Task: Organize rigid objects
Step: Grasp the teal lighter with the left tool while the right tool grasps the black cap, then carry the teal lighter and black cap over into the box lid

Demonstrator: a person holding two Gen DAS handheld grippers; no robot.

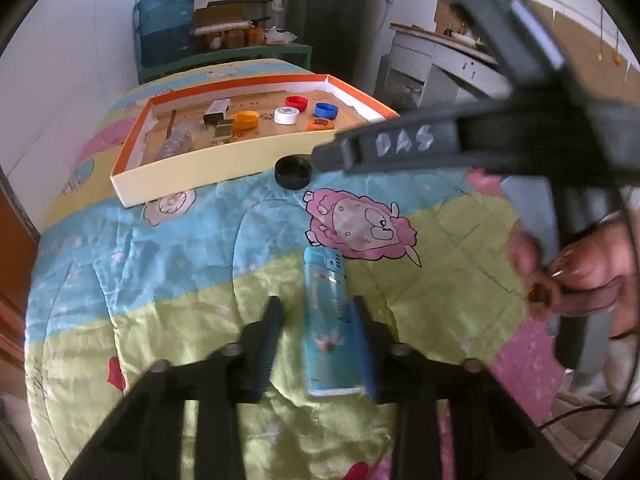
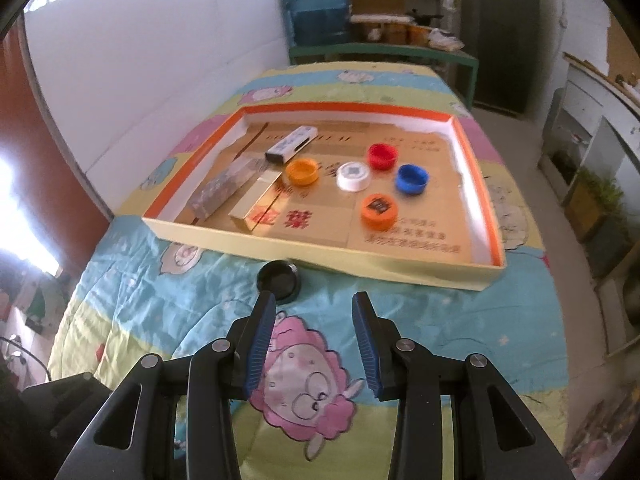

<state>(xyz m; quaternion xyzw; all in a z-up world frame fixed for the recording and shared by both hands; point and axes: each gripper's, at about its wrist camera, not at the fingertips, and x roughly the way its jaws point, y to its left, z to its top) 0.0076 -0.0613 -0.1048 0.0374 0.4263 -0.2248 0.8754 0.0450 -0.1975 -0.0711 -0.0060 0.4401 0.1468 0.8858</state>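
Ribbed left gripper (image 1: 318, 312) pads apart beside slim blue box (image 1: 330, 328) on quilted fabric (image 1: 160, 264); right gripper (image 2: 314, 304) parted, empty.

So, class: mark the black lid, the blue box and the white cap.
black lid (image 2: 279, 280), right wrist view, on its hollow inside
blue box (image 1: 329, 320), left wrist view, on its top face
white cap (image 2: 353, 176), right wrist view, on its top

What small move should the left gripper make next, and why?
Probably finish closing the left gripper on the blue box: only the right-hand pad touches it and a gap remains beside the other. Then lift it toward the tray, where similar boxes already lie.
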